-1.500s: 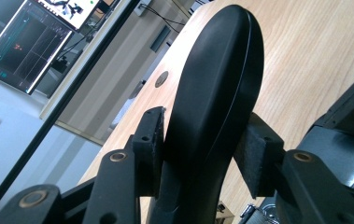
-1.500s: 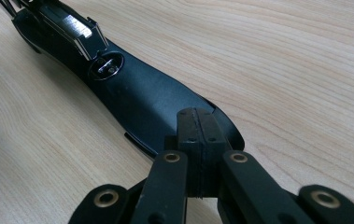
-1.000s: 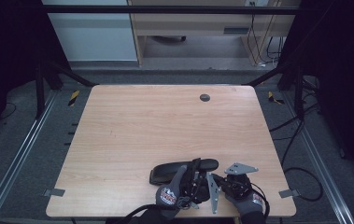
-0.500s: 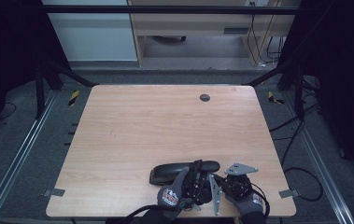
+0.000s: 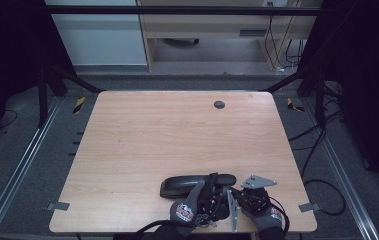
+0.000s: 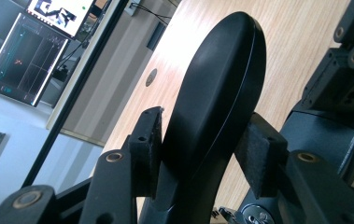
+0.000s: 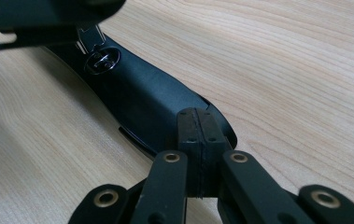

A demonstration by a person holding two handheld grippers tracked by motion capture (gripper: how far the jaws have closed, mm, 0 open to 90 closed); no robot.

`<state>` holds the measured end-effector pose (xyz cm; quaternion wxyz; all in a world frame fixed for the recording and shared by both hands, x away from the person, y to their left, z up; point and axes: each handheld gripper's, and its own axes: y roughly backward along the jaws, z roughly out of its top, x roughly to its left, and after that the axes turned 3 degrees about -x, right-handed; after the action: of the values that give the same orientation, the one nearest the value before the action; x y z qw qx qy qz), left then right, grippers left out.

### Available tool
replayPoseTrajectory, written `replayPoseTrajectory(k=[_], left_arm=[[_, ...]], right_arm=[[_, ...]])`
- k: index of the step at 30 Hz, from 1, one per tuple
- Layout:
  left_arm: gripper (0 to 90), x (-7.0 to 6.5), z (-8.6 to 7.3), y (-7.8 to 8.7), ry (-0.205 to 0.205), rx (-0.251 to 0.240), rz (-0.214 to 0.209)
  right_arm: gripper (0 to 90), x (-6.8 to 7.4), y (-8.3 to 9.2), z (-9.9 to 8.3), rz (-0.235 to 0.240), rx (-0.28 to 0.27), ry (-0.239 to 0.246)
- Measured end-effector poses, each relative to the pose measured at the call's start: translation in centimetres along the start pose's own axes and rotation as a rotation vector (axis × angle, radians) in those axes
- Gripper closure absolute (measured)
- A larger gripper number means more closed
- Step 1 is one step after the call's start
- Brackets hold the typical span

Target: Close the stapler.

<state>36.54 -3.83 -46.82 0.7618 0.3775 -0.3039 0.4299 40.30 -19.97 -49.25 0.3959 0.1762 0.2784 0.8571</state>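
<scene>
A black stapler (image 5: 187, 182) lies lengthwise near the front edge of the wooden table (image 5: 177, 130). My left gripper (image 5: 212, 192) comes in from the front, held by a gloved hand. In the left gripper view its pads (image 6: 149, 140) clamp both sides of the stapler's rounded top arm (image 6: 216, 84), so my left gripper (image 6: 202, 144) is shut on it. My right gripper (image 5: 233, 189), with the grey plate on top, sits at the stapler's right end. In the right gripper view the right gripper (image 7: 197, 126) has its pads pressed together, nothing between them, over the stapler's end (image 7: 142, 98).
A small round dark grommet (image 5: 219, 104) sits in the tabletop near the far edge. Metal rails (image 5: 22, 165) run along the floor on both sides, and cables (image 5: 322, 150) trail at the right. A lit monitor (image 6: 25, 56) stands beyond the table.
</scene>
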Motion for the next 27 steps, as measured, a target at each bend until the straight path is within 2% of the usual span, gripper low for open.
replayPoseTrajectory(k=[8,15,16,17,19,20,23,25,27], left_arm=[[53.4,-0.54,-0.03,-0.16,-0.037,0.012,0.005],[53.4,-0.62,-0.03,-0.26,-0.036,0.005,0.005],[53.3,-0.63,-0.04,-0.26,-0.036,0.003,0.005],[53.3,-0.64,-0.04,-0.26,-0.036,0.003,0.005],[53.0,-0.64,-0.06,-0.26,-0.033,0.005,-0.010],[52.4,-0.64,-0.04,-0.24,-0.051,0.011,-0.010],[51.9,-0.53,0.00,-0.26,-0.041,0.011,-0.019],[51.0,-0.44,0.03,-0.26,-0.041,0.014,-0.026],[49.0,-0.40,0.10,-0.22,-0.042,0.015,-0.030]], right_arm=[[90.0,-0.07,0.03,-0.03,0.002,0.002,-0.005],[90.0,-0.11,0.07,-0.03,0.000,0.004,-0.002],[90.0,-0.02,0.16,0.01,0.001,0.008,-0.016],[90.0,-0.11,0.14,-0.02,-0.003,0.002,-0.005],[90.0,-0.14,0.20,-0.01,-0.002,-0.002,-0.008],[89.5,-0.18,0.25,0.00,-0.008,-0.006,-0.006],[87.8,-0.36,0.42,0.00,-0.014,-0.017,-0.010],[85.4,-0.38,0.59,0.04,-0.019,-0.013,-0.035],[82.8,-0.58,0.66,0.04,-0.025,-0.023,-0.028]])
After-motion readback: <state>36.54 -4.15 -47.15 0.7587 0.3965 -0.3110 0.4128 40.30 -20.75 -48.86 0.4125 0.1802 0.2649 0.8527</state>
